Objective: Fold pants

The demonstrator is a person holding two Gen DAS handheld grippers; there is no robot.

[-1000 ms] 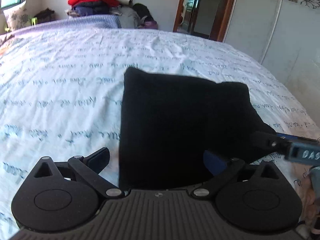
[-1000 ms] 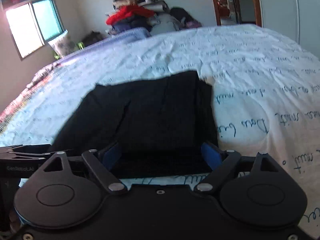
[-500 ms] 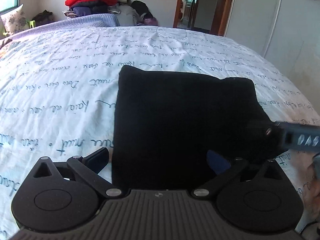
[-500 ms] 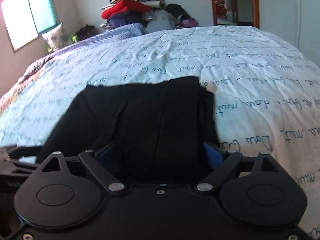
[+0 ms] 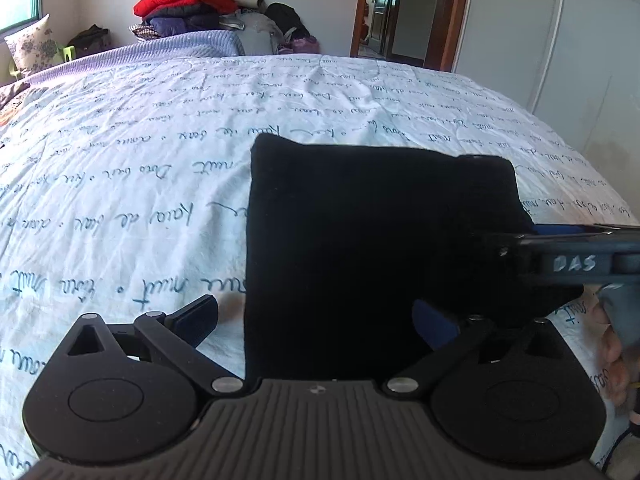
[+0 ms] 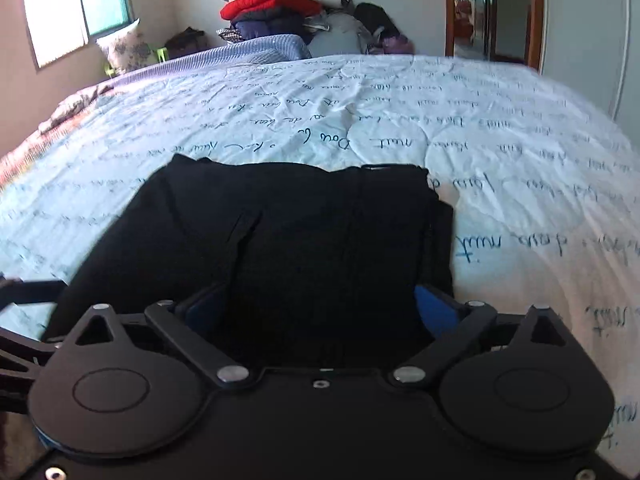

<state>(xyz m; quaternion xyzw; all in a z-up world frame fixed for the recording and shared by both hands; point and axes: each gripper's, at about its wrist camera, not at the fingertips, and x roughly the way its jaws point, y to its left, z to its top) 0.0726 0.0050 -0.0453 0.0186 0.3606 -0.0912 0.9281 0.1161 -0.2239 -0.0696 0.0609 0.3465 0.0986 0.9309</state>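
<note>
The black pants (image 5: 360,240) lie folded into a rough square on the white bedspread (image 5: 120,160); they also show in the right wrist view (image 6: 300,240). My left gripper (image 5: 316,320) is open over the near left corner of the pants, its left finger over the sheet. My right gripper (image 6: 320,308) is open over the near edge of the pants, with cloth between its fingers. The right gripper also shows from the side in the left wrist view (image 5: 568,256), at the pants' right edge.
The white bedspread (image 6: 500,160) with blue writing spreads out on all sides. A pile of clothes (image 5: 192,4) stands at the far end. A doorway (image 5: 396,8) and a wardrobe (image 5: 580,60) are to the right, a window (image 6: 76,0) to the left.
Both grippers have pulled back and risen a little from the pants, which now lie flatter and squarer. Both stay open.
</note>
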